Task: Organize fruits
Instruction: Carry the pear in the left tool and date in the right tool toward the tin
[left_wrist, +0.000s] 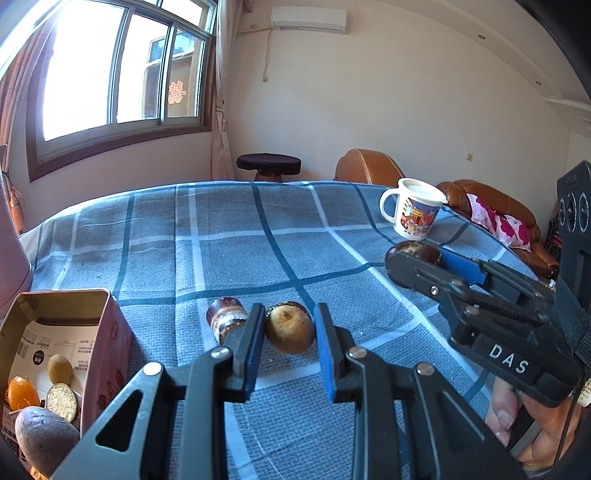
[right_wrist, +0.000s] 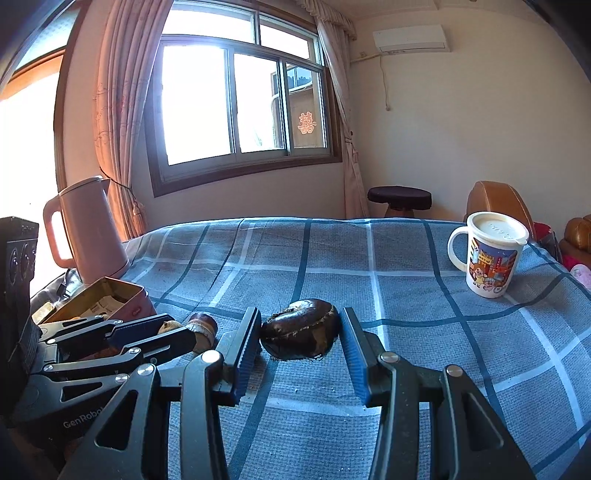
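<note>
Blue plaid cloth (left_wrist: 229, 236) covers the surface; behind it a window (right_wrist: 236, 99) with curtains, a wall air conditioner (left_wrist: 308, 20), a dark round stool (left_wrist: 268, 164) and a brown leather sofa (left_wrist: 491, 206). Lidded white cartoon mug (right_wrist: 487, 254) stands far right on the cloth, pink kettle (right_wrist: 86, 229) at the left edge. Left tool (left_wrist: 289, 350) is spread, a brown round fruit (left_wrist: 290, 326) sitting between its fingertips, left pad just touching or nearly so, can't tell. Dark fruit with a pale band (left_wrist: 226, 319) lies just left of it, partly hidden behind the left finger. Right tool (right_wrist: 300, 350) is also spread, flanking a dark wrinkled fruit (right_wrist: 300, 328) on the cloth; contact unclear. Open tin box (left_wrist: 62, 354) at lower left holds an orange (left_wrist: 22, 393), a greenish kiwi-like fruit (left_wrist: 60, 369), a cut round slice (left_wrist: 61, 402) and a purple fruit (left_wrist: 44, 439), the last cut off by the frame. Box printing too small to read.
</note>
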